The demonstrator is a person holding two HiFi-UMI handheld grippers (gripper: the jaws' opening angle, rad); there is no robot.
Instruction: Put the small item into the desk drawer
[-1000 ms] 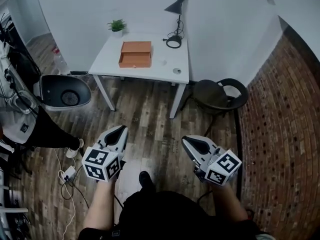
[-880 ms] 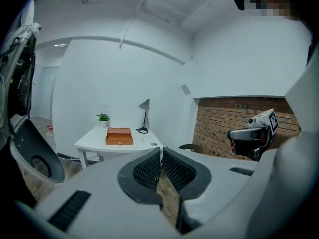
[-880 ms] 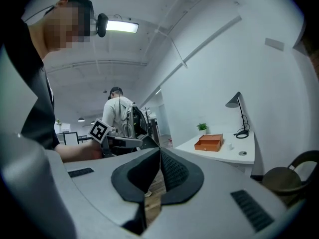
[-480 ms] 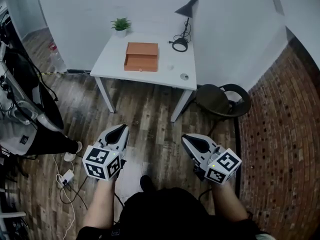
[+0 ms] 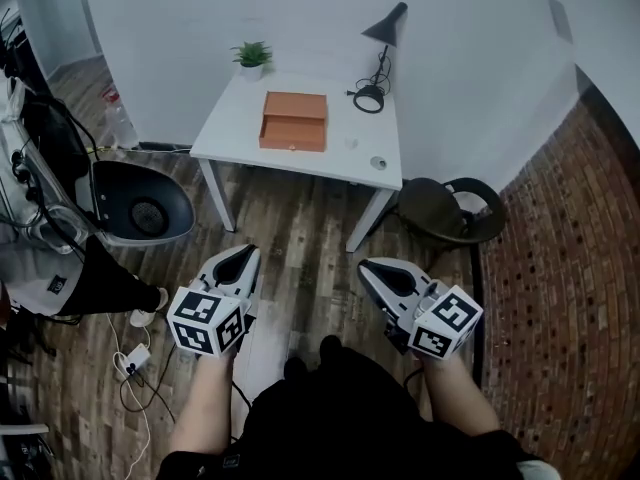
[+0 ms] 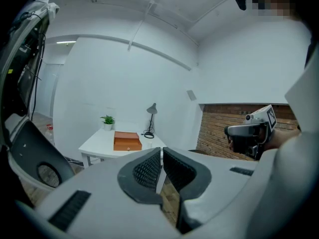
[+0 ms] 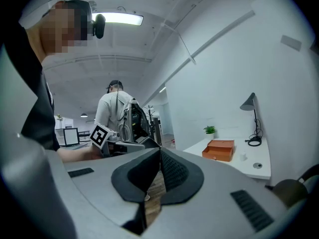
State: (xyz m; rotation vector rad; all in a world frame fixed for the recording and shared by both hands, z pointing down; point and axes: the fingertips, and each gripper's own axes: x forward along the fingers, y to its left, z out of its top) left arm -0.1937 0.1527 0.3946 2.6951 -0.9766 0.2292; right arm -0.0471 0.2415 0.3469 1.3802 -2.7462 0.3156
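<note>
Looked like the approach step to me. The left gripper [image 5: 240, 256] and right gripper [image 5: 368, 266] were both pinched closed and empty, well short of the desk [image 5: 232, 128] at 12 o'clock. The small item [image 5: 351, 142] sat at 3 o'clock of the drawer box [image 5: 295, 121]. Next up would be getting closer and opening a jaw.

White table [image 5: 232, 133], orange drawer box [image 5: 294, 121] at centre, potted plant [image 5: 252, 56] 11 o'clock, black lamp [image 5: 372, 96] 2 o'clock, small white item [image 5: 351, 142] 3 o'clock, small round item [image 5: 378, 163] 4 o'clock.

Black lamp [image 5: 387, 23], potted plant [image 5: 253, 54] — dark chair [image 5: 440, 208] aside.
</note>
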